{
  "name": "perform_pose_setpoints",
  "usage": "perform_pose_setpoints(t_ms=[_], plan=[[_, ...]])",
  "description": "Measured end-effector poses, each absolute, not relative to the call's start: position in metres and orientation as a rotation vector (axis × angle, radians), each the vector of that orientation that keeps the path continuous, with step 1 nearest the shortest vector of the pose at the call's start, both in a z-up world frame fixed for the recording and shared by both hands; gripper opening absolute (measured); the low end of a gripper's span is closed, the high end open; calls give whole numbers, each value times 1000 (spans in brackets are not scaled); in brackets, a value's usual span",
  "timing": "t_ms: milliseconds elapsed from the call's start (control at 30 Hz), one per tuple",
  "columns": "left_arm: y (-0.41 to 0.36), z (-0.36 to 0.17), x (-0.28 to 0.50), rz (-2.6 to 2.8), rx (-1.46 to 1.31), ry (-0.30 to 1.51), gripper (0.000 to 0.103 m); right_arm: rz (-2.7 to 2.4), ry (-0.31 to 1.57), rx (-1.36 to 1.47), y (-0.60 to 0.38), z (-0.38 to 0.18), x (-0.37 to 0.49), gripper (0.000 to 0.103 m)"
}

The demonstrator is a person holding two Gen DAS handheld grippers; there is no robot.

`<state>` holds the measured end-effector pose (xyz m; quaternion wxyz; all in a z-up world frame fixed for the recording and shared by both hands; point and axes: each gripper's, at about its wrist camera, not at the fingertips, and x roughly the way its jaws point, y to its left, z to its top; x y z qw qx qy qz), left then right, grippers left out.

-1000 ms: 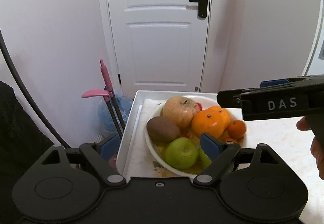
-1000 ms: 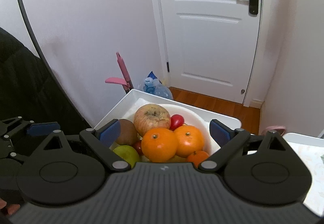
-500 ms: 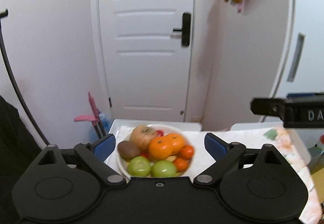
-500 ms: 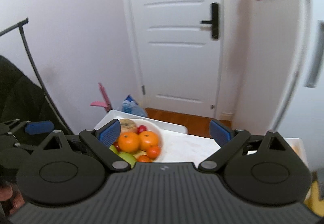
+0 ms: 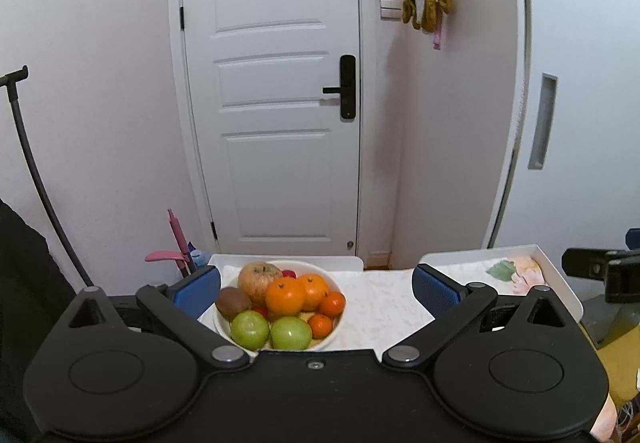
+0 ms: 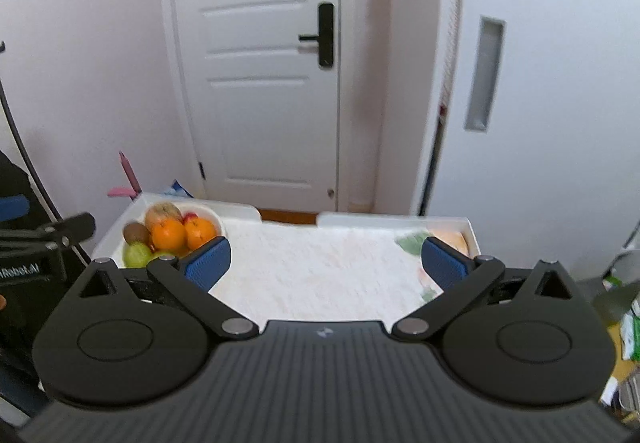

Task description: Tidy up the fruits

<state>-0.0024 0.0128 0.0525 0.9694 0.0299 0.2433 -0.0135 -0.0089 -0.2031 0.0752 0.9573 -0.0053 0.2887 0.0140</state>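
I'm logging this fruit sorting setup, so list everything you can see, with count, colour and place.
bowl: one, white, left end of the tray
green apples: two, front of the bowl
large oranges: two, middle of the bowl
small oranges: two, right side of the bowl
kiwi: one, brown, left side of the bowl
russet apple: one, tan, back of the bowl
small red fruit: at least one, mostly hidden, back of the bowl
tray: one, white, lined with a pale floral cloth
door: one, white, black handle, behind the tray
left hand-held gripper: black, blue pads, open, jaws just widened, nothing between them
right hand-held gripper: black, blue pads, open, holding nothing
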Motion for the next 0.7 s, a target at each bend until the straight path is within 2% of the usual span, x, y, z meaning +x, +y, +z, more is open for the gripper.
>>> perform_pose_setpoints(t_ms=[700], plan=[[13,44,-15,-18,70,513,103,-9,615,33,-210,60,-21,103]])
